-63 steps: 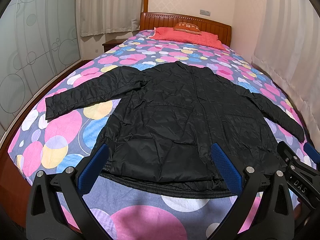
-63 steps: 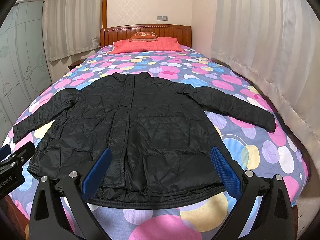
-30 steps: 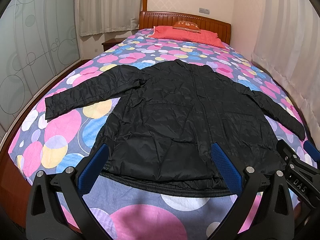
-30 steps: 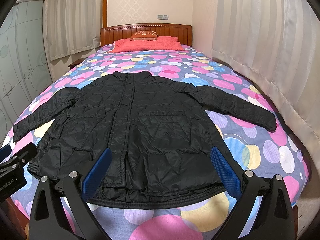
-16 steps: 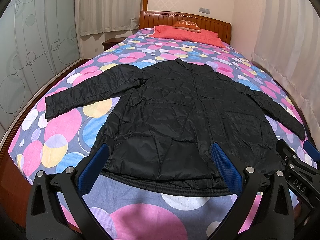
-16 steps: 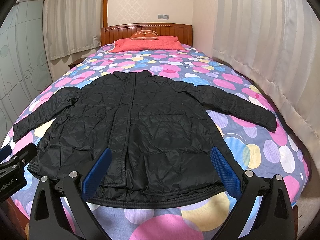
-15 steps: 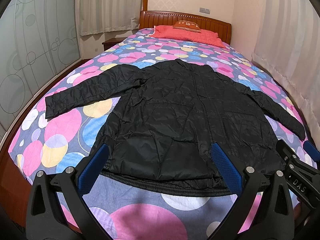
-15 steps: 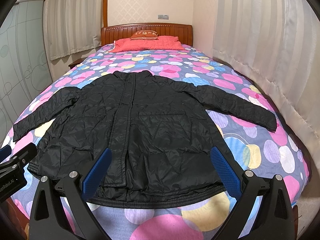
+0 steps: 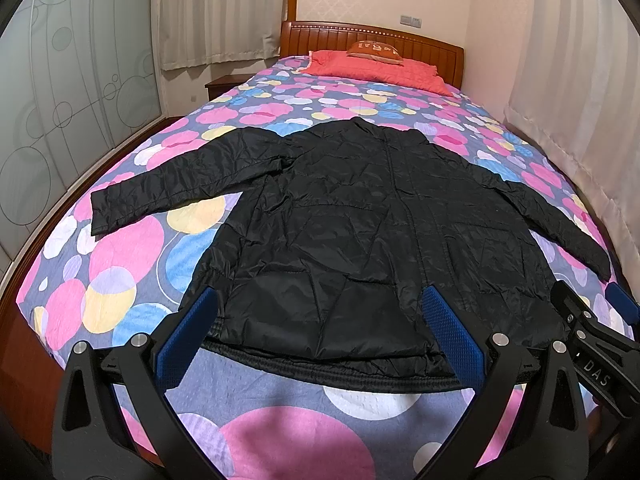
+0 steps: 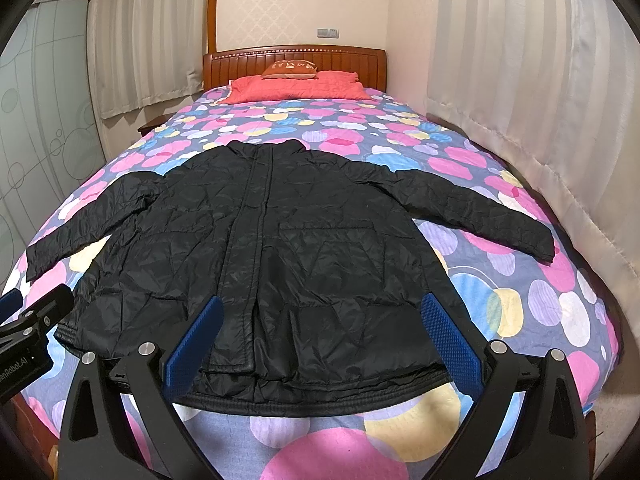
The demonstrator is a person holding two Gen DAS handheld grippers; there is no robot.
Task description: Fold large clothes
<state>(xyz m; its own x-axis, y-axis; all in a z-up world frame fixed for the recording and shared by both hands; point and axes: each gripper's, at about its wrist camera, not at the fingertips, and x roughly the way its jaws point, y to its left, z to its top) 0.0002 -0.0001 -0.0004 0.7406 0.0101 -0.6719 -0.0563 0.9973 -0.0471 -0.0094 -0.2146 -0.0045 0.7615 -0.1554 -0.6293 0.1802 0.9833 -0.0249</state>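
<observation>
From my remote station I logged the left gripper [image 9: 320,332] with its blue pads spread wide and nothing held between them. It hung above the near edge of the bed [image 9: 120,248], just short of the jacket's hem [image 9: 328,364].

The black quilted jacket [image 9: 372,232] lay flat and front-up on the circle-print bedspread. Its long axis ran from the hem nearest me to the collar [image 10: 264,146] pointing at the headboard [image 10: 294,56]. Both sleeves were spread outward. The left sleeve [image 9: 176,184] reached toward the left bed edge and the right sleeve [image 10: 476,208] toward the curtain side.

The right gripper [image 10: 320,332] was likewise fully spread and empty, poised over the hem right of the zipper line [image 10: 248,248].

I judged each gripper to be nearer its own side's hem corner and sleeve, so neither arm needed to cross over.

Count:
- jacket: one
- sleeves: two
- grippers: two
- red pillow [image 10: 296,86]: one
- small cushion [image 10: 290,69] on the pillow: one
</observation>
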